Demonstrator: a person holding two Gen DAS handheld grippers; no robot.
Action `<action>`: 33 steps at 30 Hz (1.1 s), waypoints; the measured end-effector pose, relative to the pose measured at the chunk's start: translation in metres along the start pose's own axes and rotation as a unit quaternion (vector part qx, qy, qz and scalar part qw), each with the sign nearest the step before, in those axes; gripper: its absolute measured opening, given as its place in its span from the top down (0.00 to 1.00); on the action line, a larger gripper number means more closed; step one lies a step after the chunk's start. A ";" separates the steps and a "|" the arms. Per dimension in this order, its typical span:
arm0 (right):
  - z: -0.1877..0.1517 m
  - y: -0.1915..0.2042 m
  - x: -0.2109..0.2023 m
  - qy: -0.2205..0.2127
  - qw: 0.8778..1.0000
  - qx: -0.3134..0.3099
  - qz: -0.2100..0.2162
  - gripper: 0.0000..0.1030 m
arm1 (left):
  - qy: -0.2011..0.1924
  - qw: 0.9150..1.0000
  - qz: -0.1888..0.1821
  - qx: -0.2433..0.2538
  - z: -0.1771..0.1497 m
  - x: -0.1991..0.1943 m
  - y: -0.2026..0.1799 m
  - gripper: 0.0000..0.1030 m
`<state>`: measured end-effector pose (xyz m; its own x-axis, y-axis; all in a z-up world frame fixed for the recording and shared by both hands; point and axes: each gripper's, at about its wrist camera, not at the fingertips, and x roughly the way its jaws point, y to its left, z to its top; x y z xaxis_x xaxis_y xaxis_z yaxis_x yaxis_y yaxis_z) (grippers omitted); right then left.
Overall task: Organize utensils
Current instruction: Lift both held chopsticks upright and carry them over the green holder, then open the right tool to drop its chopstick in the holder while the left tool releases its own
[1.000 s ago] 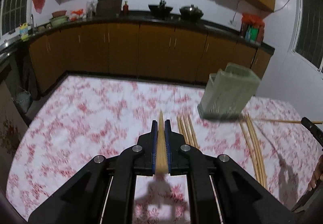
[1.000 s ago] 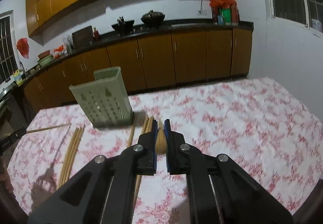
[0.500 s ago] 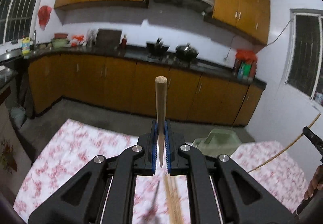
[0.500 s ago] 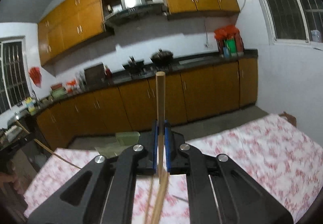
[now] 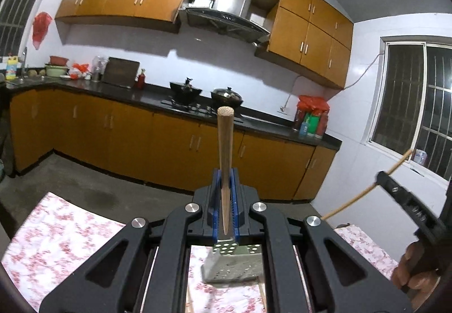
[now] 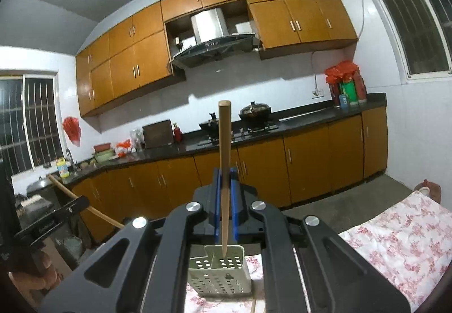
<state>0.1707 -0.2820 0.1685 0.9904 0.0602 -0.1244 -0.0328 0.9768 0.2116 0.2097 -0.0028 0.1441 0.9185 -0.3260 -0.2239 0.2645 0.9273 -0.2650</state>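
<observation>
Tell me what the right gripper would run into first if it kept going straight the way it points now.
Nothing close: the right gripper, shut on a chopstick, points over open floor toward the lower cabinets. Those would likely come first, though depth is unclear. The green holder sits below that line.

Both grippers have lifted away from the bench and tilted up to face the kitchen cabinets. A second ago each chopstick lay low over the floral cloth; now the left gripper [image 5: 225, 194] holds its chopstick [image 5: 225, 155] upright, and the right gripper [image 6: 225, 191] holds its chopstick [image 6: 224, 160] upright too. The green utensil holder [image 6: 220, 276], earlier ahead of the jaws, now sits below them, under each chopstick's tip.
</observation>
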 end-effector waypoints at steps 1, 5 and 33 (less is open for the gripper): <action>-0.006 0.003 0.006 0.007 1.000 -0.004 -0.002 0.92 | 0.005 1.000 -0.002 -0.001 -0.003 0.005 0.000 0.93; -0.021 0.001 0.028 0.042 0.999 -0.006 -0.005 0.92 | 0.038 0.999 -0.010 -0.004 -0.016 0.030 0.000 0.93; -0.057 -0.038 -0.026 0.071 0.996 0.028 -0.038 0.69 | 0.036 0.999 -0.026 -0.024 -0.028 0.004 -0.001 0.78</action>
<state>0.1386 -0.3089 0.1083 0.9605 0.0192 -0.2775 0.0530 0.9668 0.2501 0.2048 -0.0102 0.1170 0.8799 -0.3879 -0.2744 0.2959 0.8992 -0.3222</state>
